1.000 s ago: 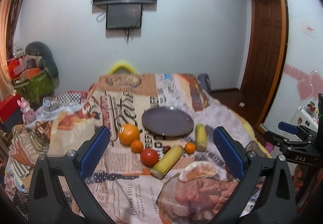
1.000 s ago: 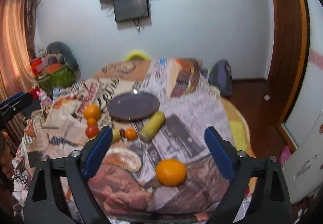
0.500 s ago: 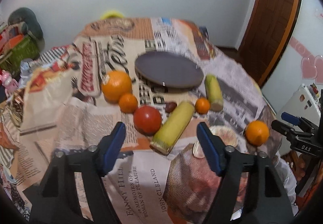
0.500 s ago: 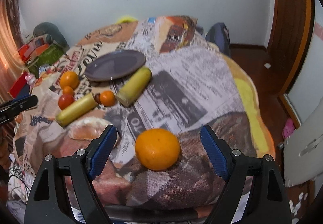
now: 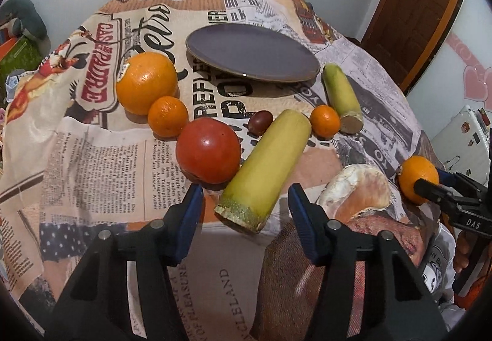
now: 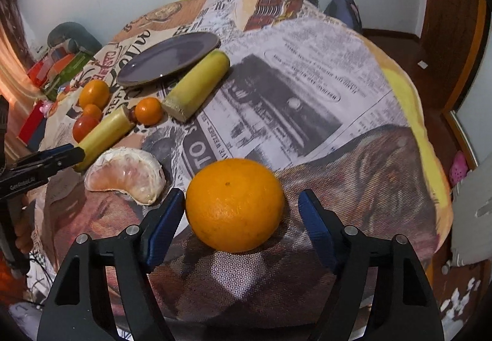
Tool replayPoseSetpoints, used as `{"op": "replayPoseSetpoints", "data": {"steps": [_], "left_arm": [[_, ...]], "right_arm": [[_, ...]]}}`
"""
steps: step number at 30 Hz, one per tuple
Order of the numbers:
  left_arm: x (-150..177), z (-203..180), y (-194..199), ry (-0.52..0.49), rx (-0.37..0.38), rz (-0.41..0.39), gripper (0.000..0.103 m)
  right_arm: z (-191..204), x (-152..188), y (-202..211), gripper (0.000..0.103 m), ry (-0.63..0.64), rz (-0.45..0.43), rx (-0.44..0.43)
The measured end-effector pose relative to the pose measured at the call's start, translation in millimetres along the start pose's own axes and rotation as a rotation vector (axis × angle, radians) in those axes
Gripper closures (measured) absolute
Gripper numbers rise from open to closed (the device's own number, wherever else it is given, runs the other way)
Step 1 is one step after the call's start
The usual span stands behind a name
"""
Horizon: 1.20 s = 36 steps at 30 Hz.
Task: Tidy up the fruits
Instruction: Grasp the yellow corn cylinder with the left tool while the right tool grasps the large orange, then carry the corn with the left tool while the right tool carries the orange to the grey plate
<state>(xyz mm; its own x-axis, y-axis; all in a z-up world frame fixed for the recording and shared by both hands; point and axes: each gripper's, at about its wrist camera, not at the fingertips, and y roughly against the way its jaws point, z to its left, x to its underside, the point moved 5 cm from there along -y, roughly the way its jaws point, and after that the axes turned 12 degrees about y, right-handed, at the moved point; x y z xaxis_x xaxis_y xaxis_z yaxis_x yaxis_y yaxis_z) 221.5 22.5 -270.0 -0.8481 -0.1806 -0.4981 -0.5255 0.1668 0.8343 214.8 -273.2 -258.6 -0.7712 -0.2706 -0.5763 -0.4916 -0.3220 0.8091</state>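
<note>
My left gripper (image 5: 246, 205) is open, its jaws on either side of the cut end of a yellow-green sugarcane piece (image 5: 266, 170) without touching it. A red tomato (image 5: 208, 150) lies just left of it. My right gripper (image 6: 241, 211) is open around a large orange (image 6: 235, 204) near the table's front edge; the left pad is close to it. A dark purple plate (image 5: 252, 53) sits empty at the back. Another large orange (image 5: 146, 82), two small tangerines (image 5: 168, 116) (image 5: 325, 121), a second cane piece (image 5: 343, 98) and a peeled pomelo segment (image 5: 358, 190) lie between.
A small dark fruit (image 5: 260, 122) sits between the tomato and the cane. The table wears a newspaper-print cloth (image 6: 307, 79) that hangs over the edges. Boxes and bags (image 6: 52, 67) stand at the left, a wooden door (image 5: 421, 8) at the right.
Both grippers have moved forward and down toward the table. The left now frames the sugarcane end; the right now frames the large orange, which has come between its jaws.
</note>
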Motion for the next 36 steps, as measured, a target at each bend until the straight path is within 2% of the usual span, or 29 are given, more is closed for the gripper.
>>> {"op": "replayPoseSetpoints", "data": {"steps": [2,4,11,15,18,21,29,36], "left_arm": [[0,0,-5,-0.003,0.002,0.007,0.054],[1,-1,-8,-0.002,0.007,0.006,0.054],[8,0,1,0.001,0.032,-0.005,0.061],[22,-1,14,-0.027,0.021,-0.004,0.063],[35,1,26,-0.03,0.022,0.018,0.065],[39,-2,32,-0.068,0.025,0.046,0.066],[13,-10,25,-0.094,0.027,0.045,0.066],[2,-14,-9,-0.09,0.037,0.128,0.066]], "right_arm": [[1,2,-4,0.031,-0.002,0.012,-0.014],[2,4,-7,0.04,-0.008,0.021,-0.023],[3,3,-2,0.041,-0.007,0.011,-0.019],[4,-3,4,0.041,-0.006,-0.017,-0.026],[8,-10,12,0.041,0.035,-0.049,0.02],[9,-16,16,0.041,0.044,-0.07,0.017],[14,-24,21,0.041,0.05,-0.095,0.0],[14,-28,22,0.041,0.048,-0.11,-0.018]]}}
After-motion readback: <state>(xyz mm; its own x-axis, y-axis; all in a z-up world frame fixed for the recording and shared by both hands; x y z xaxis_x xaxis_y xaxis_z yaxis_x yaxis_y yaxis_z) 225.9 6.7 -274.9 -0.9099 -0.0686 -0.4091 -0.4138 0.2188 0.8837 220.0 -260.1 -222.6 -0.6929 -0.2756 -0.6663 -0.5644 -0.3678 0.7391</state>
